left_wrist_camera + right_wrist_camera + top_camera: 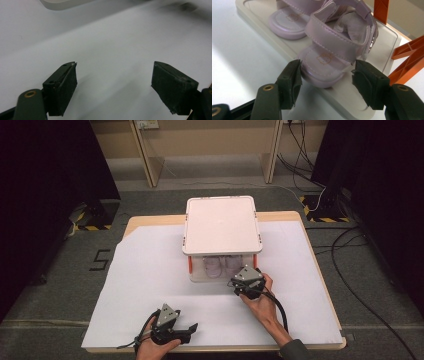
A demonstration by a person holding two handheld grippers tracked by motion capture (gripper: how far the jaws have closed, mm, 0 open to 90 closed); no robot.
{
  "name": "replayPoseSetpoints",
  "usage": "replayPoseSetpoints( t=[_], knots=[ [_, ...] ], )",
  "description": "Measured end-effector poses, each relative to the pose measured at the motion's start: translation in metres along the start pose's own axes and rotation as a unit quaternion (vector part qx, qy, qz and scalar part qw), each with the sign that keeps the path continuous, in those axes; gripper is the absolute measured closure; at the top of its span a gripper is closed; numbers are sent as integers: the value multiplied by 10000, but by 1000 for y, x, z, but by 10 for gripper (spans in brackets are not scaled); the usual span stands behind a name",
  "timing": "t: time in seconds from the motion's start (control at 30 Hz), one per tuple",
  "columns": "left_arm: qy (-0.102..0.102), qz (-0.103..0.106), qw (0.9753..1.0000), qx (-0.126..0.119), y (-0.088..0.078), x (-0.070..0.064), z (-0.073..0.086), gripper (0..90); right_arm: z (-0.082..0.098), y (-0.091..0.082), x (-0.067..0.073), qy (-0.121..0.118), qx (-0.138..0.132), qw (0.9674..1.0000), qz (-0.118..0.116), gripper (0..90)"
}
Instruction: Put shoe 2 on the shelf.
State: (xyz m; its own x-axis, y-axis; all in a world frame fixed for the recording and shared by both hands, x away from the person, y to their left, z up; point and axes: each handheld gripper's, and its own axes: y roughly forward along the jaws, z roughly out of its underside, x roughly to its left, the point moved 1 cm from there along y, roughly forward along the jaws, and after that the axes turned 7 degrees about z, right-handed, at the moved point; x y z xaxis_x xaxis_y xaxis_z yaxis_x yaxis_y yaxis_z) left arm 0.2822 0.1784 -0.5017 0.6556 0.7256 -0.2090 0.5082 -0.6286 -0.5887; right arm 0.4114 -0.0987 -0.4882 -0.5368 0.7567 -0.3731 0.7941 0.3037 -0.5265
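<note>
While the near sandal (322, 65) sits toe-out at the open front of the clear storage box (222, 270), the right gripper (325, 75) has its jaws spread wide on either side of the toe, not yet closed on it. A second sandal (287, 23) lies just beside it, deeper in. I'd judge the pull-out hardly begun: both shoes are inside, under the white lid (221, 224). The left gripper (172, 326) rests near the table's front edge, wide open and empty. White paper (150, 285) covers the wooden table (131, 223); grey carpet, cables and dark cabinets surround it.
</note>
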Motion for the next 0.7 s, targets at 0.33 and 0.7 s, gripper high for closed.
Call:
replayPoseSetpoints(
  t=[0.33, 0.7],
  knots=[
    [-24, -1, 10000, -23, 1, 1, 0, 198, -6, 11, -2, 11, -37, 10000, 43, 400],
    [-34, 4, 10000, -11, 1, 0, 0, 198, -8, 20, -6, 148, -38, 9998, 87, 400]
  ],
)
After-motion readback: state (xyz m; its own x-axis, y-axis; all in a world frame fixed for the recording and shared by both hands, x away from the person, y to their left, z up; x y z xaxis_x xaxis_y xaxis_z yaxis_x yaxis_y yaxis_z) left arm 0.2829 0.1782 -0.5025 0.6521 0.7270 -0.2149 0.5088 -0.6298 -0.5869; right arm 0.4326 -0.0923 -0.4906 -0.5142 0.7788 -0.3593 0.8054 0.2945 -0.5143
